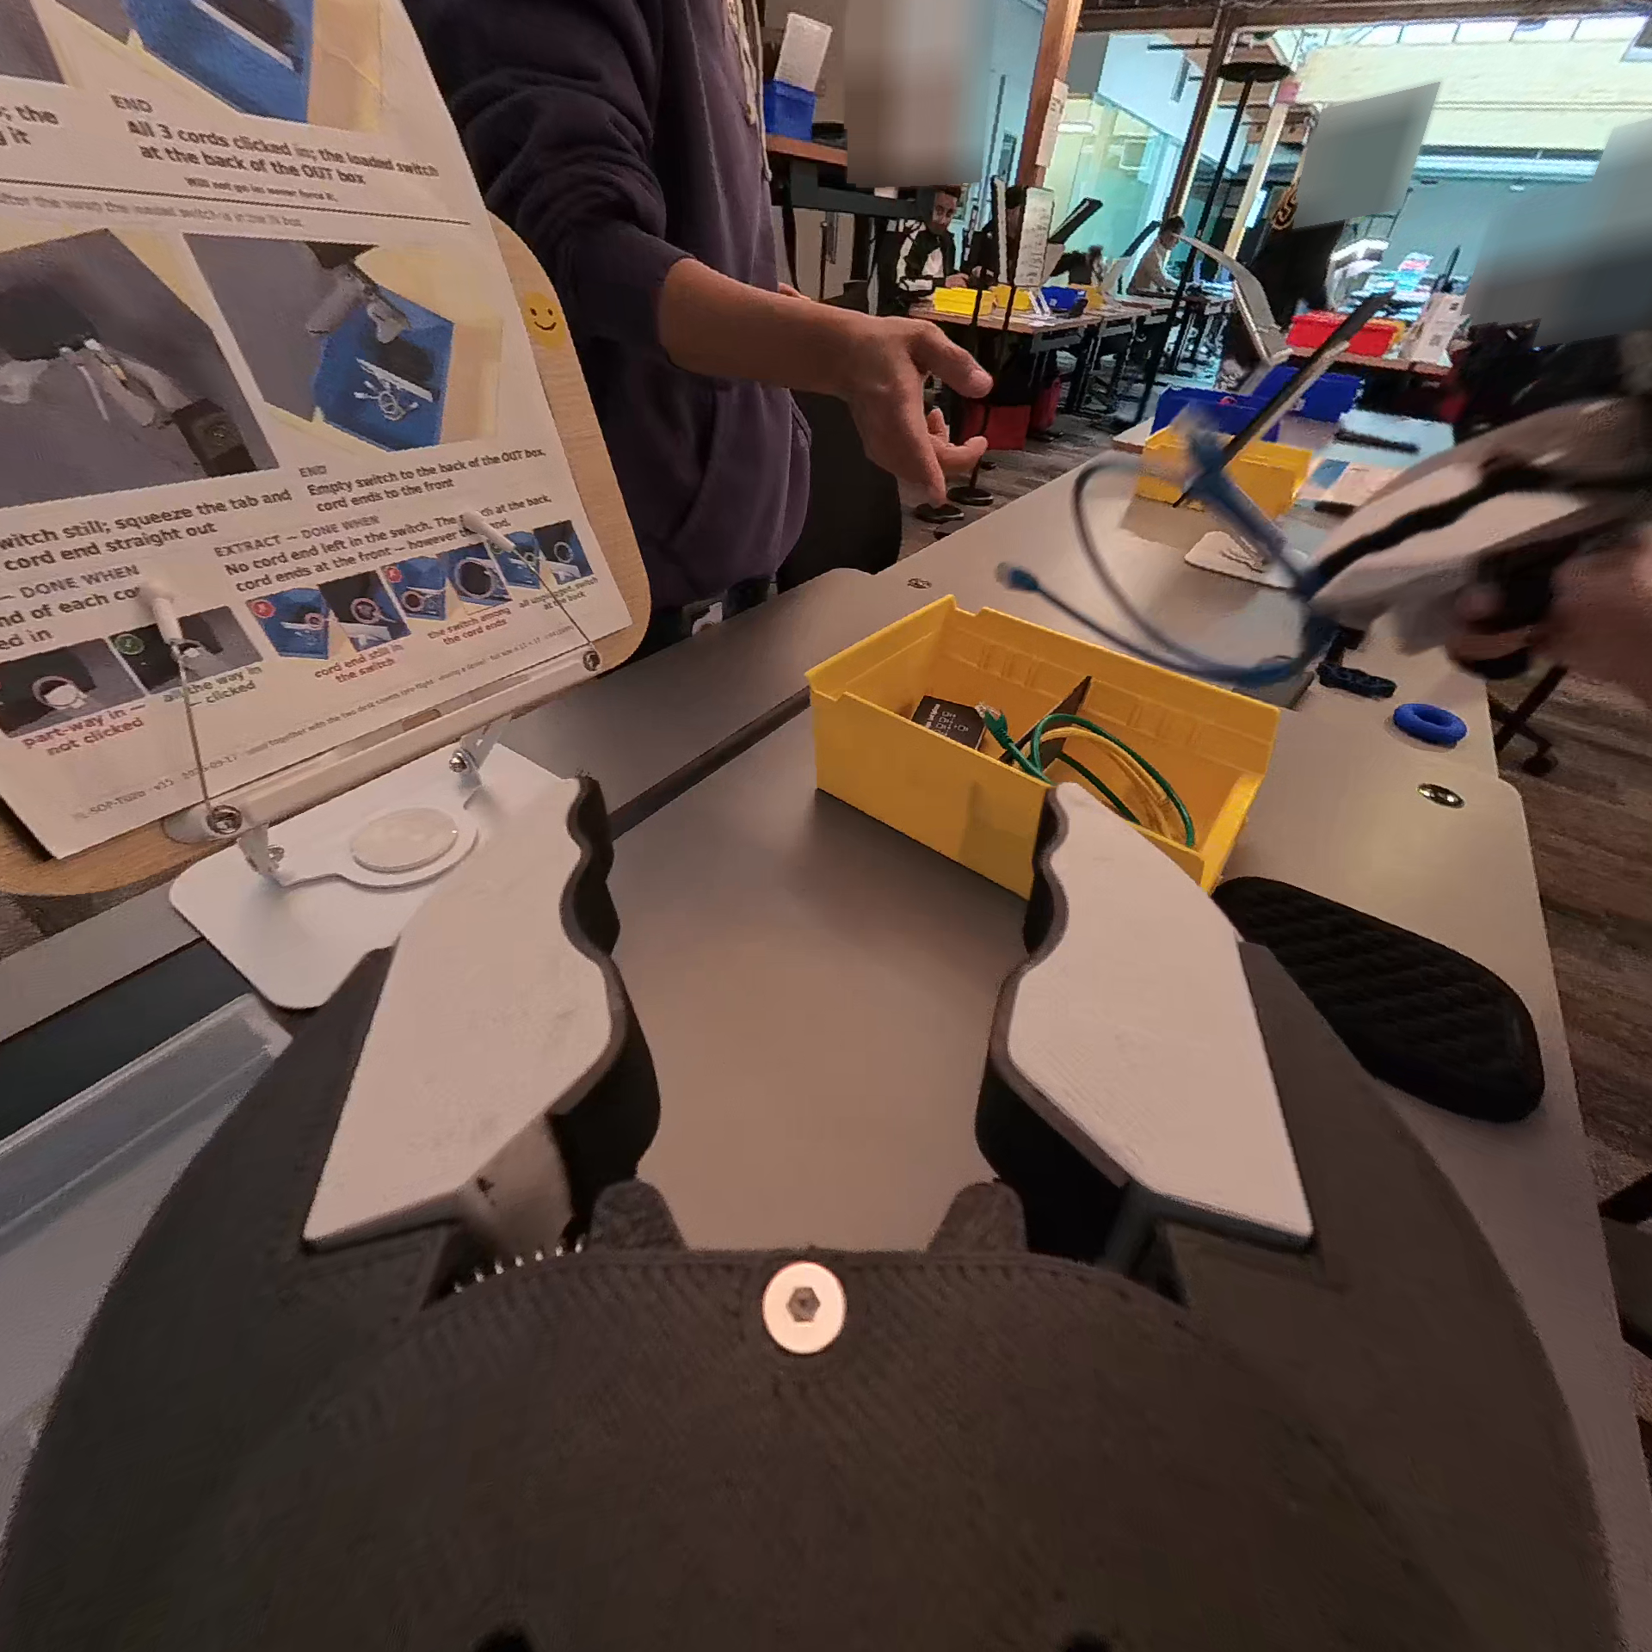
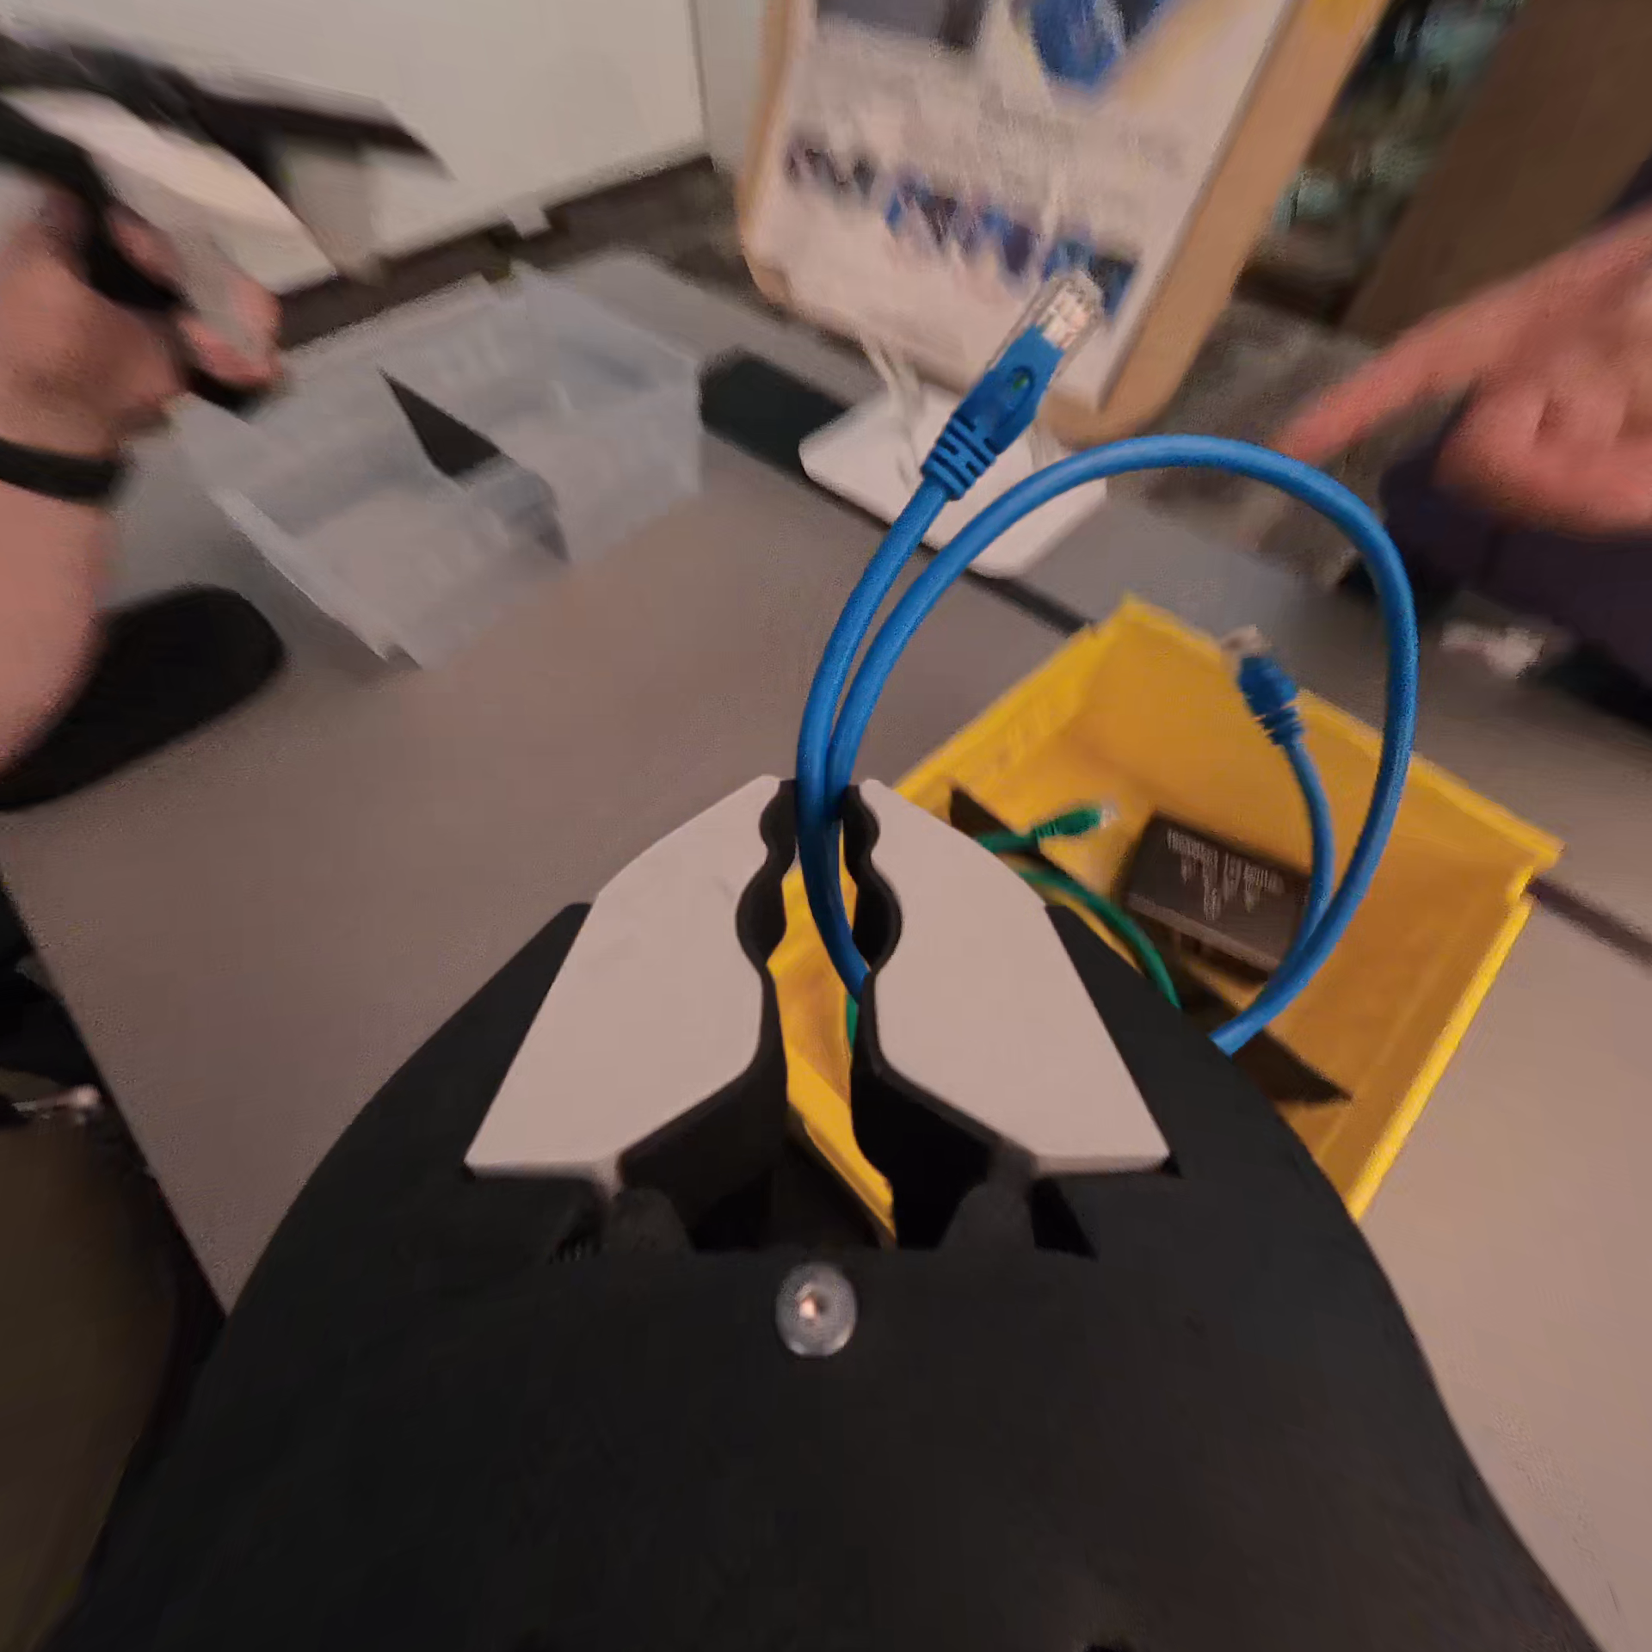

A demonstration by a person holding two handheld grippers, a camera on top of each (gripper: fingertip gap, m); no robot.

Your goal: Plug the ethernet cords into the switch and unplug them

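Observation:
My right gripper (image 2: pixel 822 804) is shut on a looped blue ethernet cord (image 2: pixel 1394 644) and holds it in the air above the yellow bin (image 2: pixel 1430 1117). Both plugs of the cord hang free. The bin holds the black switch (image 2: pixel 1216 894), a green cord (image 2: pixel 1046 831) and, in the left wrist view, a yellow cord (image 1: pixel 1153 778). My left gripper (image 1: pixel 818 804) is open and empty, low over the grey table, short of the bin (image 1: pixel 903 760). The right gripper (image 1: pixel 1323 590) with the blue cord (image 1: pixel 1108 617) shows blurred at the right of that view.
An instruction board on a white stand (image 1: pixel 295 903) is at the left. Another person's hand (image 1: pixel 903 393) reaches over the table's far edge. A clear bin (image 2: pixel 447 483) stands at the table's left end. Black pads (image 1: pixel 1394 992) and a blue ring (image 1: pixel 1428 722) lie on the table. The tips of one gripper are about 30 cm away from the tips of the other.

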